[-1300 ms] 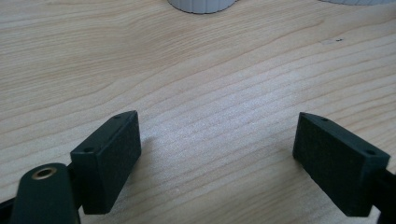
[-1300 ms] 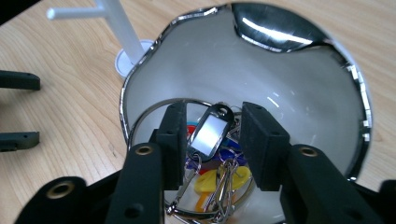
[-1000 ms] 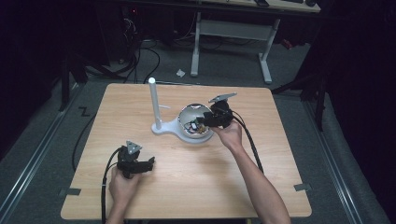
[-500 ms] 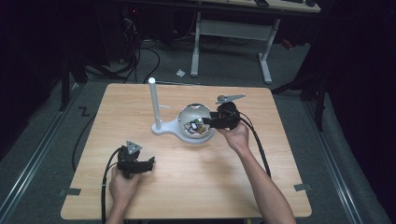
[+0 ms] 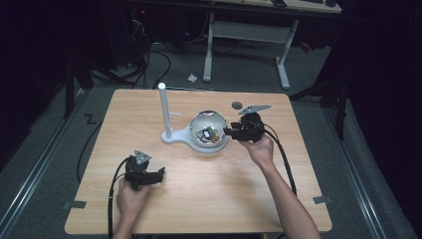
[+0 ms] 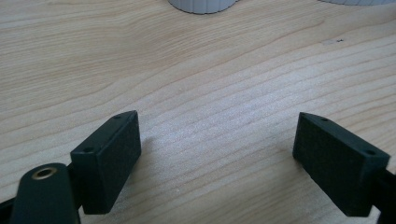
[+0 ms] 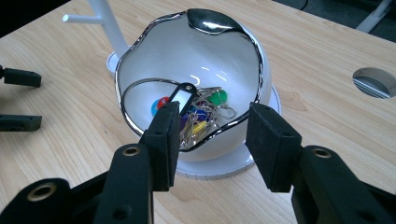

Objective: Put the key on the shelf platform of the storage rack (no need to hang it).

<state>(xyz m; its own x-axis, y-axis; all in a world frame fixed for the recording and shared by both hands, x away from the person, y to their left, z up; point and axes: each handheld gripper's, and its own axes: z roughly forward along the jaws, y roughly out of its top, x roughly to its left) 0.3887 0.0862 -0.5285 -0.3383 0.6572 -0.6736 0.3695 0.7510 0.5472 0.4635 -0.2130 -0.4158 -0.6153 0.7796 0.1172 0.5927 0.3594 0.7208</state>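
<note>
A white bowl (image 5: 209, 121) with a wavy chrome rim sits on the round base of a white stand (image 5: 162, 107) in mid-table. In the right gripper view the bowl (image 7: 224, 56) holds a bunch of keys (image 7: 201, 114) with coloured tags and one black-framed white tag (image 7: 182, 97). My right gripper (image 5: 228, 132) is level at the bowl's right side. Its jaws have just been closing and stand open (image 7: 212, 126), tips at the near rim, pressing nothing. My left gripper (image 5: 160, 173) rests open at the front left over bare wood (image 6: 217, 144).
The stand's upright post (image 7: 105, 18) has a short side peg. A round cable hole (image 5: 237, 105) lies in the tabletop behind the right gripper. The left gripper's jaws (image 7: 39, 100) show far off past the bowl. Desk legs and cables stand beyond the table's far edge.
My right gripper has drawn a little to the right, off the bowl's top to its rim. The left gripper has not moved.
</note>
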